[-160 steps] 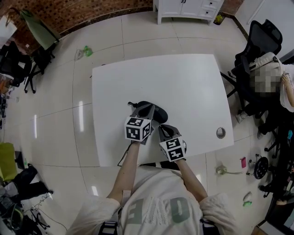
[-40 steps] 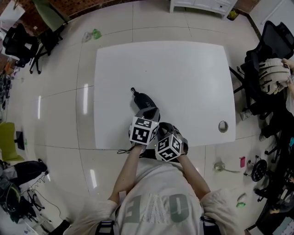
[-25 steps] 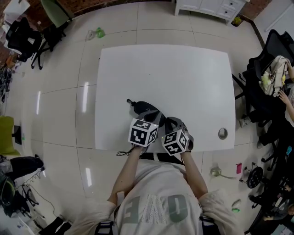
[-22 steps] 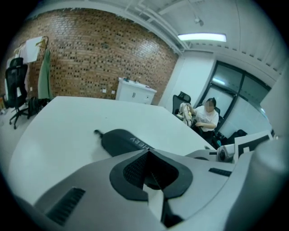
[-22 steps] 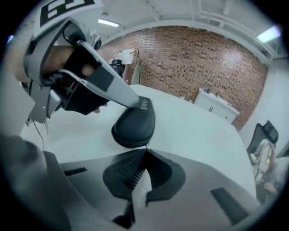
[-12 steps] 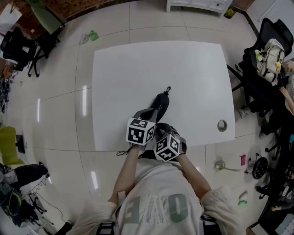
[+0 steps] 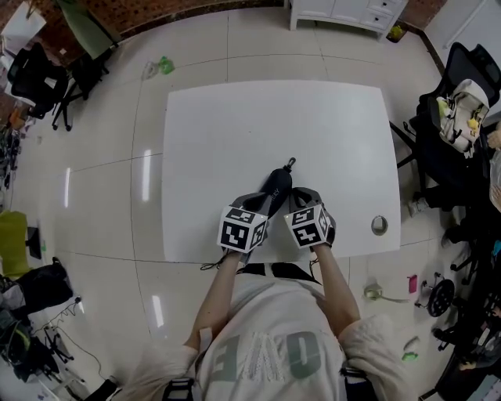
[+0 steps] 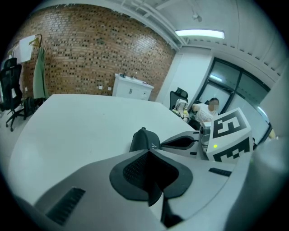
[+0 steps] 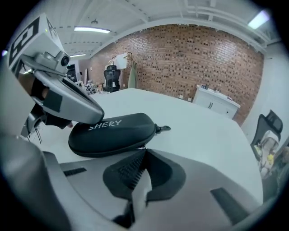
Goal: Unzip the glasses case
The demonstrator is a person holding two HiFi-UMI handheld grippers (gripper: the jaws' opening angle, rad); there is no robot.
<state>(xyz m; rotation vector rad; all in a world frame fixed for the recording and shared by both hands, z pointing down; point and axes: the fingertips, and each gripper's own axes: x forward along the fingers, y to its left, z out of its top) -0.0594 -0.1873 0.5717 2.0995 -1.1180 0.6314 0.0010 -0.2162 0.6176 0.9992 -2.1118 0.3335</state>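
Observation:
A black zip glasses case lies near the white table's front edge, its loop end pointing away to the right. In the right gripper view the case shows white lettering and its zip seam. My left gripper is shut, its tips at the case's near end. My right gripper is also shut, tips against the seam on the case's right side. Whether a zip pull is pinched there is hidden. The left gripper hangs over the case's near end.
A round cable hole sits in the table's right front corner. An office chair with a bag stands right of the table, a white cabinet beyond it, dark chairs at far left. The table's front edge runs just under my hands.
The case has swung round: its loop end pointed far-left a second ago and now points far-right. My right gripper has shifted right, alongside the case. The left gripper stayed put.

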